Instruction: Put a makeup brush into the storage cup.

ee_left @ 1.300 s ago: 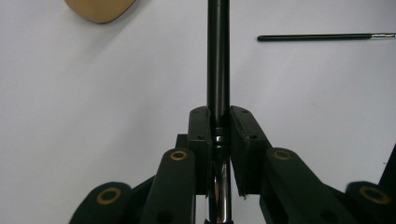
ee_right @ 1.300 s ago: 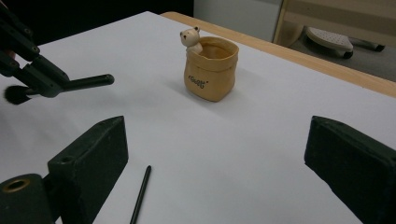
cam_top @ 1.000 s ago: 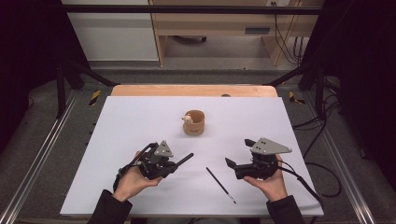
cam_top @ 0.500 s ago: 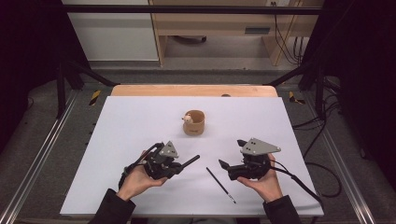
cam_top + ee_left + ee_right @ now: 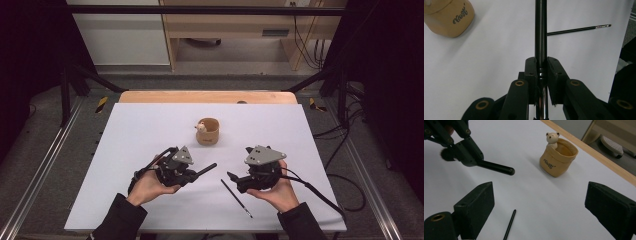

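Note:
My left gripper (image 5: 192,172) is shut on a black brush (image 5: 206,169), whose handle points right and slightly away from me. In the left gripper view the jaws clamp the brush handle (image 5: 540,32) near its metal ferrule. Seen from the right gripper view, the brush's dark bristles (image 5: 447,154) stick out behind the left gripper (image 5: 461,147). My right gripper (image 5: 232,177) is open with nothing between its fingers, and its jaws stand wide apart in its own view (image 5: 539,202). A thin black pencil-like stick (image 5: 236,198) lies on the white sheet just below the right gripper.
A tan pouch-shaped cup (image 5: 207,131) with a small bear figure on its rim stands upright at the middle of the white sheet (image 5: 130,130), beyond both grippers. The table's wooden edge (image 5: 207,96) runs along the far side. Cables (image 5: 320,192) trail off to the right.
My right gripper has drifted left toward the middle of the table, closer to the brush tip. The left gripper has hardly moved and still holds the brush.

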A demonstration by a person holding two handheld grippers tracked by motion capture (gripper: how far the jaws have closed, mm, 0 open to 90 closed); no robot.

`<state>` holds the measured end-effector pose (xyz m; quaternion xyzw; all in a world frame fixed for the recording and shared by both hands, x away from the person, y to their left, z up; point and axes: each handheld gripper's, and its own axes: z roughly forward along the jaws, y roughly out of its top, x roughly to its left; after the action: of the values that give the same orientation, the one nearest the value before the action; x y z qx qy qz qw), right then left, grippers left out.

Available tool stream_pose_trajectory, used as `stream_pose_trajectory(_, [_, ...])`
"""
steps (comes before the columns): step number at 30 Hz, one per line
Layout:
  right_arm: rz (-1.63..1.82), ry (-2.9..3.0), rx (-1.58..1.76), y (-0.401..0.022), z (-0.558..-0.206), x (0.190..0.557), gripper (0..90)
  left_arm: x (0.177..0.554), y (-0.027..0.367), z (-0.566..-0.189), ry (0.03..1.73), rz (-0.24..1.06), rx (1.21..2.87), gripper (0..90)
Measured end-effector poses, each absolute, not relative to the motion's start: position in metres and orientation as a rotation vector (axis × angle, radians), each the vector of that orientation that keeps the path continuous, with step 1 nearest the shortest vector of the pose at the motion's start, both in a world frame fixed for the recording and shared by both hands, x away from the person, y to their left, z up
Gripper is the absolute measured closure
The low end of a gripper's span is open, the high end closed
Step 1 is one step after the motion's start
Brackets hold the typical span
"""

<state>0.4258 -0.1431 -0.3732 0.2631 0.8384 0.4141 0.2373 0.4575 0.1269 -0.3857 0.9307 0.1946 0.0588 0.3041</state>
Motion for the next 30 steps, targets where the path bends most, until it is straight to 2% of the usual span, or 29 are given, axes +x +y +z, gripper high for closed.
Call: stream_pose_trajectory(30, [0.948,2.445,0.476,-0.110,-0.360,0.421,14.6,0.460,0.116,-0.368,0.410,0.107,2.511,78.7])
